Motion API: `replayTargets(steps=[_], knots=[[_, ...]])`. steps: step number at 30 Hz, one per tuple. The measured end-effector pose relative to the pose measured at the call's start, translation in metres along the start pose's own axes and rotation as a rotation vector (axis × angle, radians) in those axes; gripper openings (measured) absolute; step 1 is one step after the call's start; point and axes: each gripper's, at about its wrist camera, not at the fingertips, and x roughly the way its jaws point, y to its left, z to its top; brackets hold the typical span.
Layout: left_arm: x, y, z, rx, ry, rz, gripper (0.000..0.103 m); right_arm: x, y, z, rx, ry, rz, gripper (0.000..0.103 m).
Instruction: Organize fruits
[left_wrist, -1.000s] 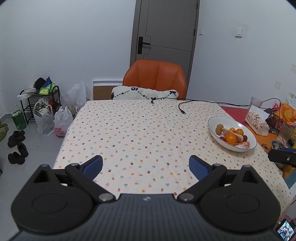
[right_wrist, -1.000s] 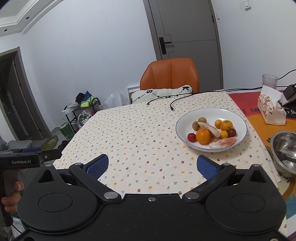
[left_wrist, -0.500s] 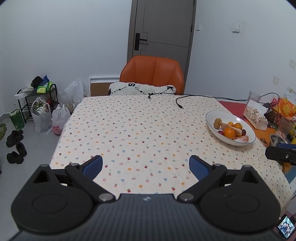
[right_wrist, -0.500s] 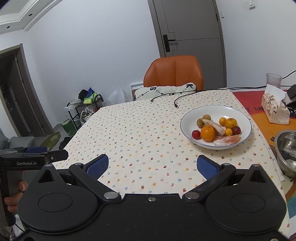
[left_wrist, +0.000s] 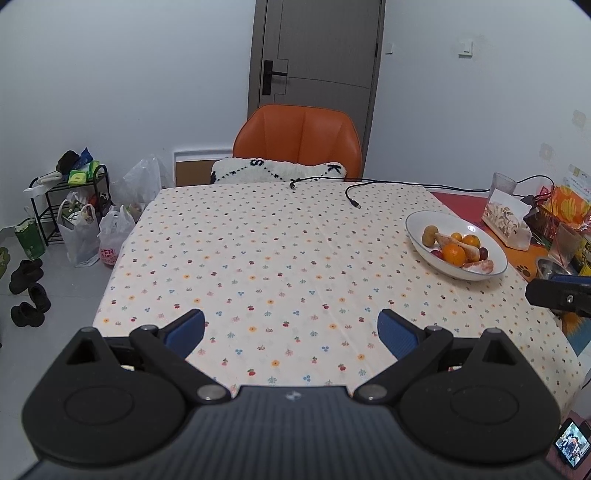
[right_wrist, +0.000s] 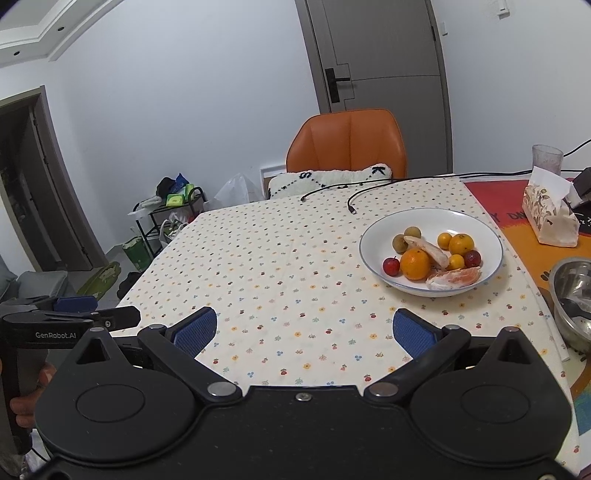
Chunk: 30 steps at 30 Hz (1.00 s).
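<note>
Hidden or cut off: a steel bowl runs off the right edge of the right wrist view; in the left wrist view only a sliver of it shows. A small screen at the bottom right corner is too blurred to read. The hand on the other gripper's handle is mostly covered.
Surface: a table under a cream cloth with tiny flower prints, and an orange mat at its right end.
Room: white walls, grey door, an orange chair at the far side with a white cushion, and bags and a rack on the floor to the left.
Fruit location: a white bowl sits on the cloth's right part and holds all the fruit.
Fruit: a large orange is at the front, among small round fruits.
Long axis: a pale banana-like piece lies slanted, from far-left to near-right.
Left gripper: spread wide, empty, above the near table edge.
Right gripper: spread wide, empty, well short of the bowl.
Cables: two black leads trail across the far edge.
</note>
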Motion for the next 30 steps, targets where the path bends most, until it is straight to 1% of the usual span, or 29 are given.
replayTargets(steps=[30], knots=[[0.0014, -0.0014, -0.0019, 0.004, 0.004, 0.0, 0.099, -0.0008, -0.0009, 0.0012, -0.003, -0.001, 0.001, 0.103]])
